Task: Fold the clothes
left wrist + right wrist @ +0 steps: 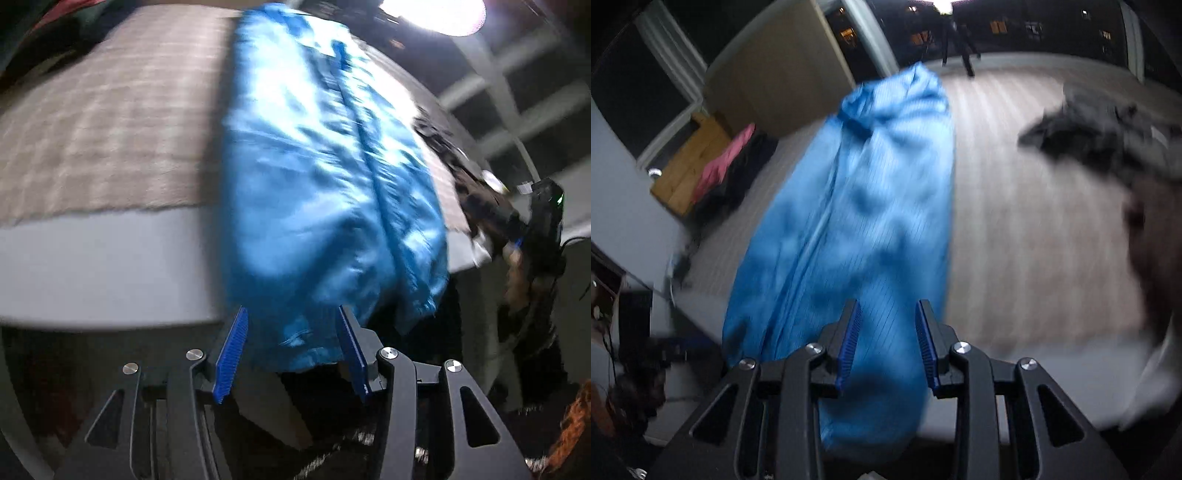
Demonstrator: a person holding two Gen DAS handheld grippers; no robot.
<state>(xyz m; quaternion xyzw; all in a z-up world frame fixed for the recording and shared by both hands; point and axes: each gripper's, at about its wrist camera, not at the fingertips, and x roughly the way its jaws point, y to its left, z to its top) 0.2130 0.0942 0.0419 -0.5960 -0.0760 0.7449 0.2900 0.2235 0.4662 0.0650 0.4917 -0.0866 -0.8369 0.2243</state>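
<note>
The blue garment [325, 177] lies stretched in a long strip on the bed [103, 122], its long axis running from the near edge of the mattress away toward the top of both frames. Its near end drapes over the bed's edge, hanging down at the lower centre of the left wrist view.

Left gripper [291, 350]: jaws spread, the garment's hanging hem lies between the blue pads; contact with either pad cannot be confirmed through the blur. Right gripper [888, 343]: jaws spread, set over the near end of the garment [849, 221], cloth showing between them, not pinched. Judgement: both jaws sit at the same near end, so a fold along the long axis would begin here; the left appears the better placed on the hem.

A checked blanket [92, 140] covers the bed top. A dark garment [1100, 133] lies well apart at the upper right of the right wrist view. Beyond, a wooden crate [687, 173] carries pink cloth [720, 166] at the left. Windows are dark; heavy motion blur in both views.
</note>
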